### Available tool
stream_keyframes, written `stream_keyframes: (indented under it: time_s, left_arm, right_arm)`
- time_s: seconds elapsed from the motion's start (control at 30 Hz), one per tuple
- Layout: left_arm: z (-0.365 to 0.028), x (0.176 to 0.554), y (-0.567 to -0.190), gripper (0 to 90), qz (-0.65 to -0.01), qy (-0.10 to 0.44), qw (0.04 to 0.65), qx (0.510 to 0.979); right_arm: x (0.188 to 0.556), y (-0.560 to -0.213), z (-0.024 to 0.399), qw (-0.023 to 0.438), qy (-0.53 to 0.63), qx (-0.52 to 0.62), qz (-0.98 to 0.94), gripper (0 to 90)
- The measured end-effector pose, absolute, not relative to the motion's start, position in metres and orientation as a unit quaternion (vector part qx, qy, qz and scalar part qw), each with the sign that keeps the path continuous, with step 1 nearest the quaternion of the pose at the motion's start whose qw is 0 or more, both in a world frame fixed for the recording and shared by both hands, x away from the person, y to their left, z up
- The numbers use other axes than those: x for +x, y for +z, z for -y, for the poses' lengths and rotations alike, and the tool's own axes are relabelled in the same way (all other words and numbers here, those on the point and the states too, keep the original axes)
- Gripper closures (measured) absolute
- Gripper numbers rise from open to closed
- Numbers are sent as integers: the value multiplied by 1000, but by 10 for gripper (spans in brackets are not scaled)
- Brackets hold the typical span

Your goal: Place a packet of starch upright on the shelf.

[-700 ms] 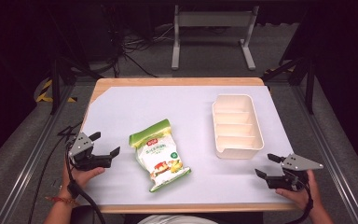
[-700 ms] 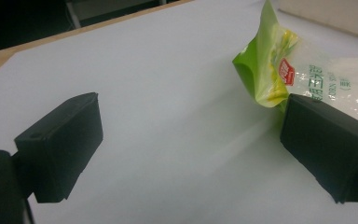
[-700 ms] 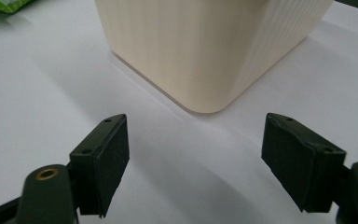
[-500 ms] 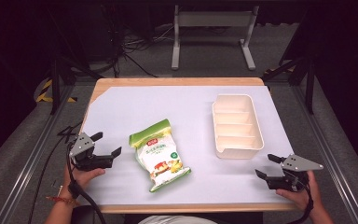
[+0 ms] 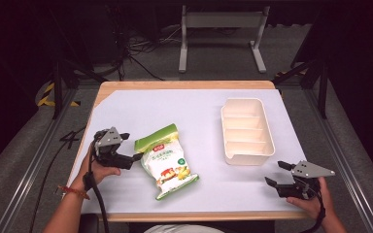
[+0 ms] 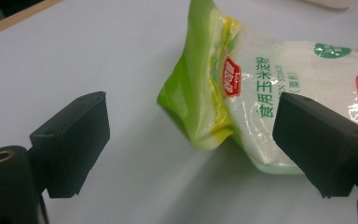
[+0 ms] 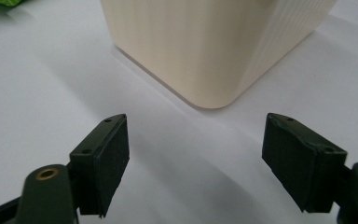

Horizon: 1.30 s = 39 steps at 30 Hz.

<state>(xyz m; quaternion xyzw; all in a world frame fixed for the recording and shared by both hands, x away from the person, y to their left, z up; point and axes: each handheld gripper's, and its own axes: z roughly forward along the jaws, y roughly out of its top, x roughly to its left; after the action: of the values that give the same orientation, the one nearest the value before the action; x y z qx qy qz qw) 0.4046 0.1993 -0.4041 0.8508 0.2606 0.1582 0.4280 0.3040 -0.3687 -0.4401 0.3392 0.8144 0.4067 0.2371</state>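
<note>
You were working in what looked like a lab or recording studio, not a home. A wooden table [image 5: 184, 85] covered with a plain white sheet [image 5: 184, 121] stood on grey carpet, surrounded by darkness and black drapes. Metal rails [image 5: 29, 170] ran along the floor on both sides, with yellow-and-black hazard tape [image 5: 46, 97] near the left one. Loose cables [image 5: 141, 48] trailed across the floor behind the table, beside a grey metal stand [image 5: 221, 29].

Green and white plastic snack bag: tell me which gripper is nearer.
Left. The left gripper sits at the bag's edge; the right gripper waits beyond the tray.
</note>
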Motion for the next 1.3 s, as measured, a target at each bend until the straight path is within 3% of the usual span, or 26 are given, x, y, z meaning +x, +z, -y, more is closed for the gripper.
stream_keyframes:
  time_s: [0.4,0.47,0.57,0.67,0.7,0.8,0.87,0.93,1.0,1.3]
  left_arm:
    - [-158,454,-407,98,-236,89,388,887]
    - [-150,456,-411,152,-224,79,367,899]
    - [-141,455,-414,318,-191,69,350,914]
    - [-136,452,-417,382,-178,44,349,919]
    - [-135,449,-418,478,-170,47,339,924]
    - [-134,450,-419,551,-170,46,333,926]
    - [-134,451,-424,706,-184,34,335,923]
    - [-134,451,-425,745,-187,36,334,923]
    - [-135,450,-426,848,-187,45,336,922]
    - [-146,441,-424,882,-203,68,391,895]
  right_arm:
    - [305,-442,368,230,408,332,-819,218]
    - [305,-442,367,227,407,328,-822,214]
    - [304,-443,366,219,405,317,-829,210]
    - [304,-444,363,220,396,309,-836,208]
    - [304,-444,362,222,393,307,-837,208]
    - [304,-444,362,222,396,308,-836,209]
    - [304,-443,363,223,397,309,-835,210]
    - [304,-443,363,223,397,308,-835,210]
    - [304,-443,363,222,398,307,-835,210]
    - [303,-441,365,219,411,311,-829,209]
